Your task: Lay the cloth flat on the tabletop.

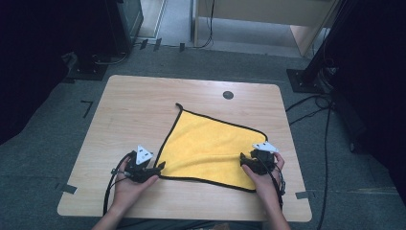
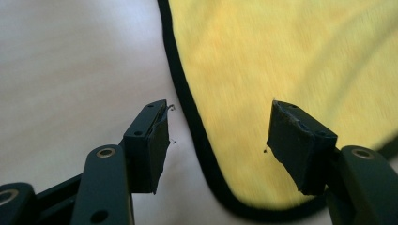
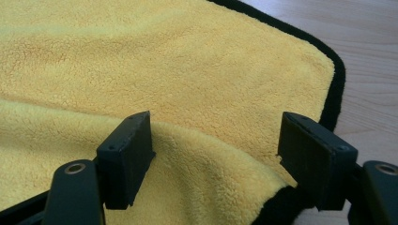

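We see the yellow cloth (image 1: 210, 146) spread flat on the counter (image 1: 134, 105). Our left gripper (image 2: 218, 140) has its jaws apart, the cloth's black-edged corner between them unpinched. Our right gripper (image 3: 216, 157) gapes over a raised fold at its own corner.

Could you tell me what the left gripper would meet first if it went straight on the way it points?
Most likely the cloth: the open left gripper straddles its black hem near a corner, though depth is unclear.
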### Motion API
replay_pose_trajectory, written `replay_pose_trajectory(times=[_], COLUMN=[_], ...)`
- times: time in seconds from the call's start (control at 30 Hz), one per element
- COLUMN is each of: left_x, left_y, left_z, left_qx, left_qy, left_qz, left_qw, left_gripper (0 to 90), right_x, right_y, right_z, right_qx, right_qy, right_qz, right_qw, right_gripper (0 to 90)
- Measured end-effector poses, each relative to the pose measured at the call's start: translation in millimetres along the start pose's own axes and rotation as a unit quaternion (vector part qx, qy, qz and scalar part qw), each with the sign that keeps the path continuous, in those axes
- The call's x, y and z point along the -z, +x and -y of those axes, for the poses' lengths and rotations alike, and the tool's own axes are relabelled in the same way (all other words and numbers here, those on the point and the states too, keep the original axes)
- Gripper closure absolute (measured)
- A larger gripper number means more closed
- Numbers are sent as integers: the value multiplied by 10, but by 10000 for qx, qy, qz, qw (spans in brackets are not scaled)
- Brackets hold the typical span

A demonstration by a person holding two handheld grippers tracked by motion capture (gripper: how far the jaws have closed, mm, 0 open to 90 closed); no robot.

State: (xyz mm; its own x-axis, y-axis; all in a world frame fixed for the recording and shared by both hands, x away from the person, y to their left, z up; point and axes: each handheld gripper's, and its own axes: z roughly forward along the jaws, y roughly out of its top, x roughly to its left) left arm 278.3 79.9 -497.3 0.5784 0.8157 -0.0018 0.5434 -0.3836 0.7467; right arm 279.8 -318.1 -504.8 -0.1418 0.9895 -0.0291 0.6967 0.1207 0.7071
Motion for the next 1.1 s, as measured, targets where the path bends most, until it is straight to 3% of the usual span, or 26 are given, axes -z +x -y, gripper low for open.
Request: replay_pose_trajectory(times=[0.13,0.2,0.37,0.5,0.53,0.63,0.7,0.83,0.97,1.1], left_x=[-165,-298,-602,-708,-695,-637,-606,-461,-275,-66], left_y=[112,152,128,87,87,100,104,239,323,332], left_z=[-229,-334,-471,-437,-423,-419,-371,-242,-85,83], left_qx=[288,339,75,-143,-122,-73,-120,246,308,373], left_qy=[-314,-305,25,259,252,437,380,375,409,460], left_qz=[-97,-200,-436,-702,-711,-1020,-1246,-1302,-1391,-1269], left_qw=[9990,9988,9990,9971,9971,9938,9914,9905,9890,9901], left_gripper=[402,415,417,447,454,554,571,570,570,571], right_x=[-12,-11,6,14,15,24,28,35,31,28], right_y=[0,-5,-36,-79,-85,-85,-70,-21,6,69], right_z=[-7,-5,-2,9,12,15,14,16,14,1], right_qx=[-27,-15,-61,-89,-86,-75,-66,13,26,113], right_qy=[-65,-91,-132,-134,-139,-144,-148,-165,-178,-250], right_qz=[-36,-28,9,39,36,44,43,9,-113,-279], right_qw=[10000,10000,9999,9999,9999,9999,9999,9999,9998,9992], right_gripper=[271,273,275,279,280,281,281,278,273,295])
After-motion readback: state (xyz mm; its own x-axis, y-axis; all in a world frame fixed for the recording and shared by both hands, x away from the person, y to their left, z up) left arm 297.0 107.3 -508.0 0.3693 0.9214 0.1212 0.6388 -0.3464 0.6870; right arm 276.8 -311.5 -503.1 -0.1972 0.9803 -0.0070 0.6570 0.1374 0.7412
